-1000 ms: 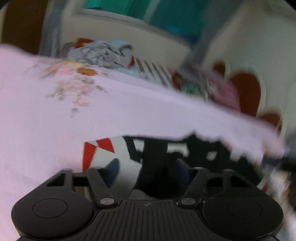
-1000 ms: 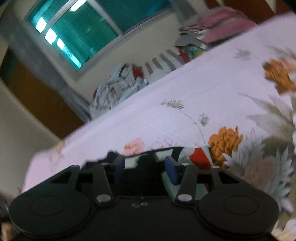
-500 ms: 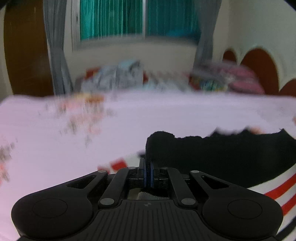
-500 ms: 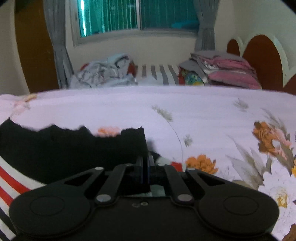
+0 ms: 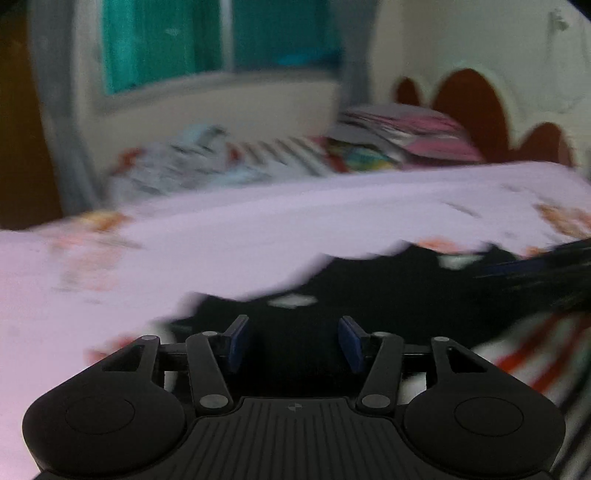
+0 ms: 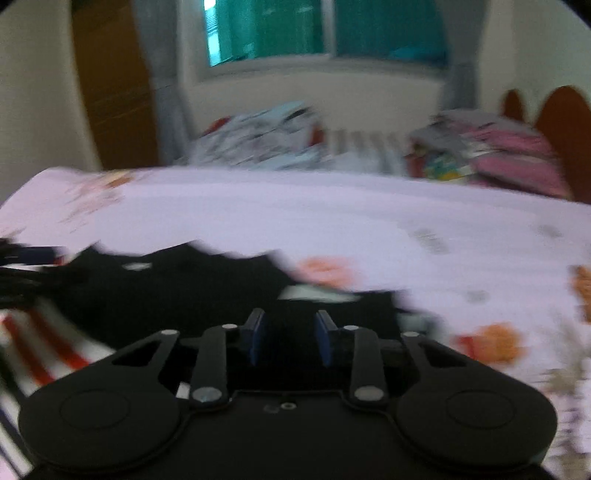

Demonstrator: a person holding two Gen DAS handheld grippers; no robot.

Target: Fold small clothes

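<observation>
A small garment, black (image 5: 369, 291) with red and white stripes (image 5: 517, 365), lies on the pale floral bedsheet (image 5: 221, 243). My left gripper (image 5: 294, 341) hangs over its black left part. The jaws are opening, and the blue pads (image 5: 238, 343) stand apart with dark cloth behind the gap, not pinched. My right gripper (image 6: 290, 338) is over the garment's black right part (image 6: 166, 291). Its jaws are also opening, narrower, and the pads (image 6: 323, 338) do not press on cloth. Each view shows the other gripper as a dark blur at its edge (image 5: 554, 273) (image 6: 22, 266).
A loose heap of clothes (image 6: 258, 136) and a folded pink-topped stack (image 6: 498, 147) sit at the bed's far side under a window (image 6: 295, 29). A brown scalloped headboard (image 5: 469, 107) stands at the right and a brown door (image 6: 110, 92) at the left. Both views are motion-blurred.
Half a second ago both grippers were shut on the garment's black edge. Both jaws have since parted and let go, and the black edge now lies on the bed. Both views have shifted sideways.
</observation>
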